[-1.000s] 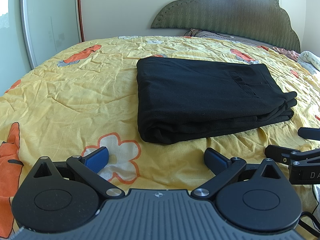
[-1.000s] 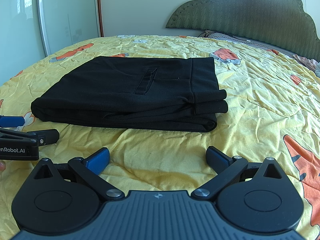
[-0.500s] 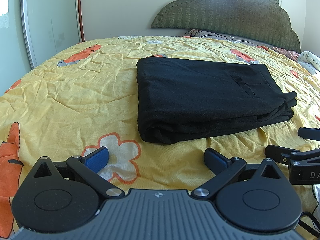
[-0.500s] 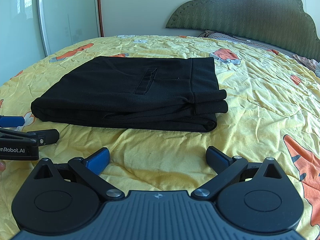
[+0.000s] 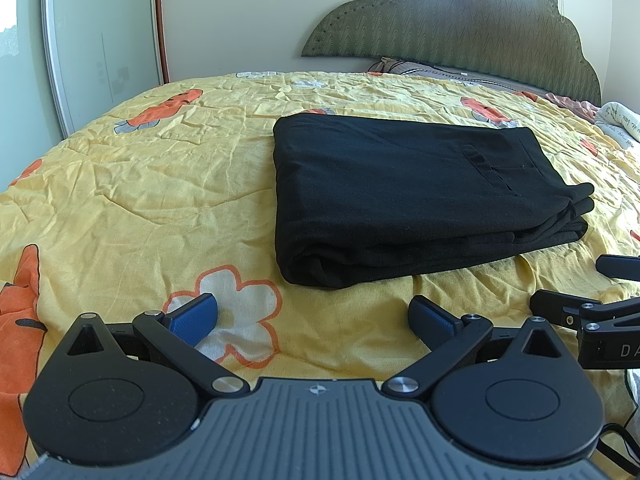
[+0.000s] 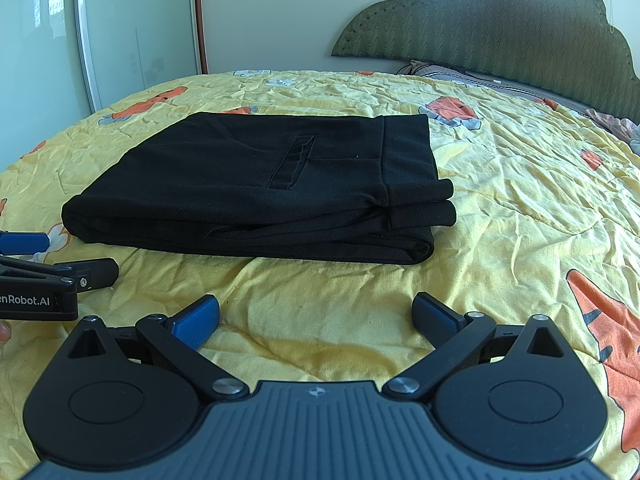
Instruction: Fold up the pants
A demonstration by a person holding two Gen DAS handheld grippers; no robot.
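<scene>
the left gripper (image 5: 314, 314) rests spread wide and empty on the yellow bedspread (image 5: 132, 208). just beyond it the black pants (image 5: 404, 196) lie folded in a neat stack. the right gripper (image 6: 316, 314) sits beside it, fingers apart, holding nothing.

The folded black pants (image 6: 256, 184) are a matt, soft knit cloth with stitched seams. Under them the yellow printed bedspread (image 5: 140, 200) is thin woven cotton, creased all over. The left gripper (image 5: 312, 316) and right gripper (image 6: 316, 314) look like matt black plastic with ribbed grey housings, shiny metal pivot screws and textured blue finger pads (image 6: 196, 320). The green headboard (image 6: 500, 24) is quilted fabric; the wardrobe doors (image 6: 136, 28) are glossy.
</scene>
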